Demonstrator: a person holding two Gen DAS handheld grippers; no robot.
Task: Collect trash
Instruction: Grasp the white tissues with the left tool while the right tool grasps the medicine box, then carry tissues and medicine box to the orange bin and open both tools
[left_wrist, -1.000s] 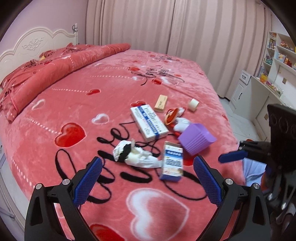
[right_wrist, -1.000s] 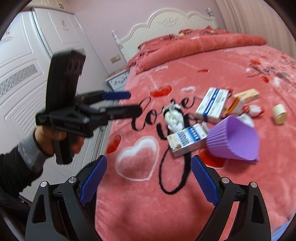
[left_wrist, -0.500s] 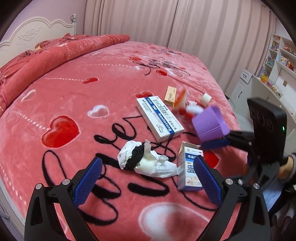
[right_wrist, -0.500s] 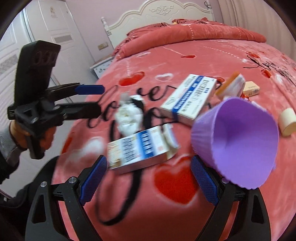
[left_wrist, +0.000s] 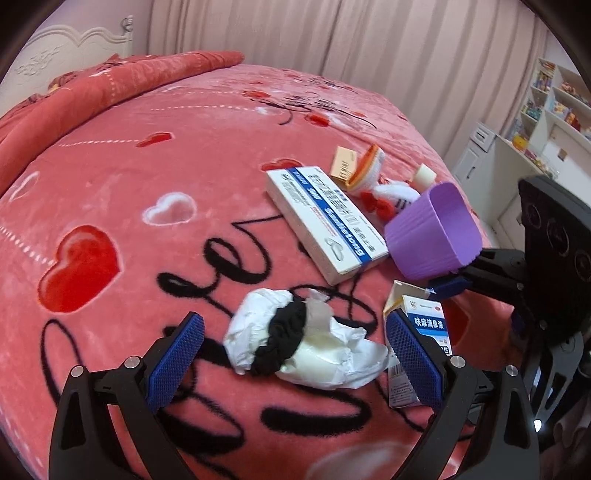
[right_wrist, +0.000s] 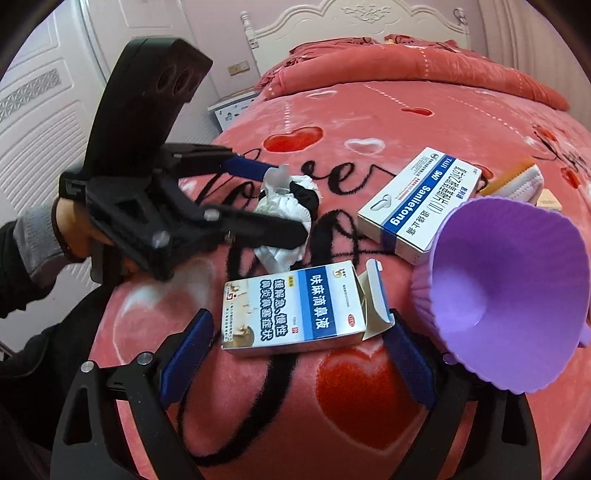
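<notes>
Trash: crumpled tissue wad (left_wrist: 295, 339) (soft) | both tools gaping, left tool (left_wrist: 295, 350), right tool (right_wrist: 295, 347)

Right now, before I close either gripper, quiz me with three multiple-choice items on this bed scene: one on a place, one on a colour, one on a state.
1. What lies between the left gripper's fingers?
A. the crumpled tissue wad
B. the long white and blue box
C. the tape roll

2. What colour is the ribbed cup?
A. green
B. purple
C. yellow

3. How does the small medicine box in front of the right gripper stand?
A. sealed and upright
B. crushed flat
C. lying down with an end flap open

Answers: 1 A, the crumpled tissue wad with a black band sits between the blue pads. 2 B, the cup is purple in both views. 3 C, it lies on the blanket with its flap folded out.
</notes>
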